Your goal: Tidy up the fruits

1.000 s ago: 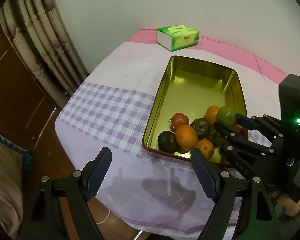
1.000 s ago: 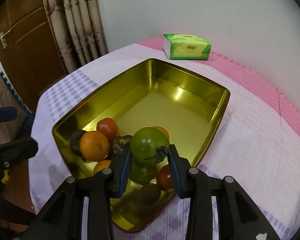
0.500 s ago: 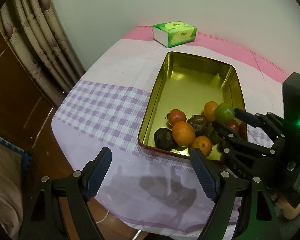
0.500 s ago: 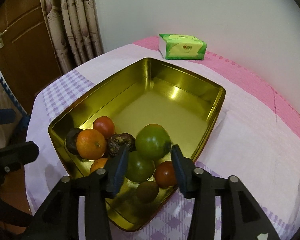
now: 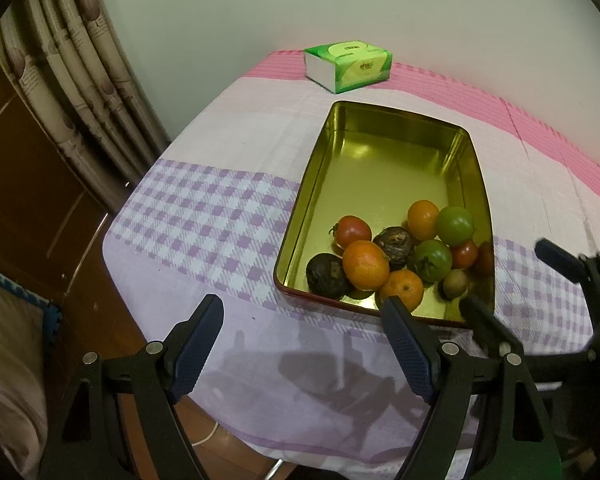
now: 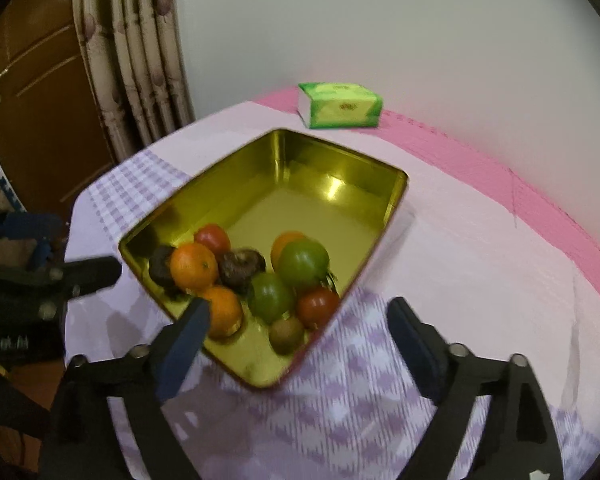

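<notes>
1. Holding both tools back from the gold tin, you have nothing between either pair of fingers.
2. Your right gripper is spread wide and empty, near the tin's closest corner.
3. Your left gripper is likewise spread wide above the checked tabletop.
4. All the fruit, including the green tomato, sits clustered at the tin's near end.
5. A green tissue pack lies beyond the tin.

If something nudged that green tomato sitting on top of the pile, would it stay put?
Probably not. The green tomato is round and smooth, perched against other fruit, so it would likely roll. The gold tin has raised walls that should stop it.
</notes>
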